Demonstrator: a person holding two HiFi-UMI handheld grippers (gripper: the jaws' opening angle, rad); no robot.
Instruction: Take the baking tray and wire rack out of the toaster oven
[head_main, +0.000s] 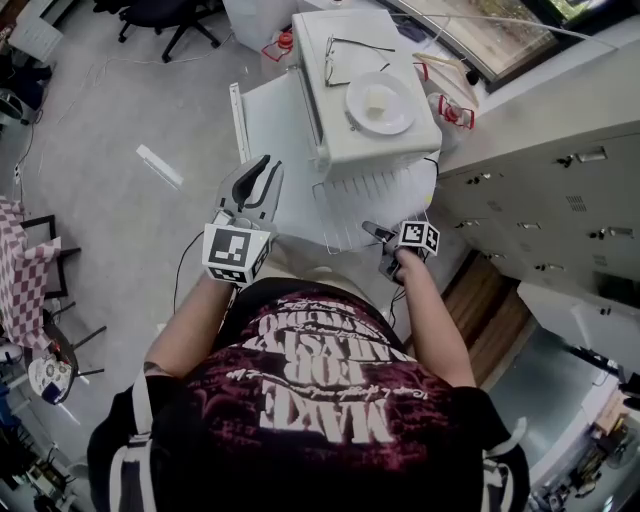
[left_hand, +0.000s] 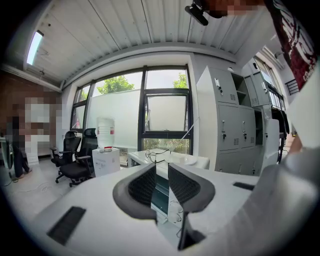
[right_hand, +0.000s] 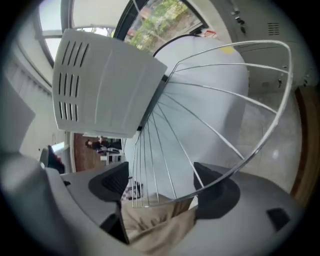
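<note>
On the shirt (head_main: 330, 400) near the wire rack (head_main: 372, 212), print includes "MAKE".

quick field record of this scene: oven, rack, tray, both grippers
toaster oven: white, plate on top
wire rack: sticks partway out of the oven's front, towards the person
right gripper: jaws wide apart, rack's front edge between them, not clamped
left gripper: narrow gap, nothing between, left of the rack
baking tray: not visible in any view
</note>
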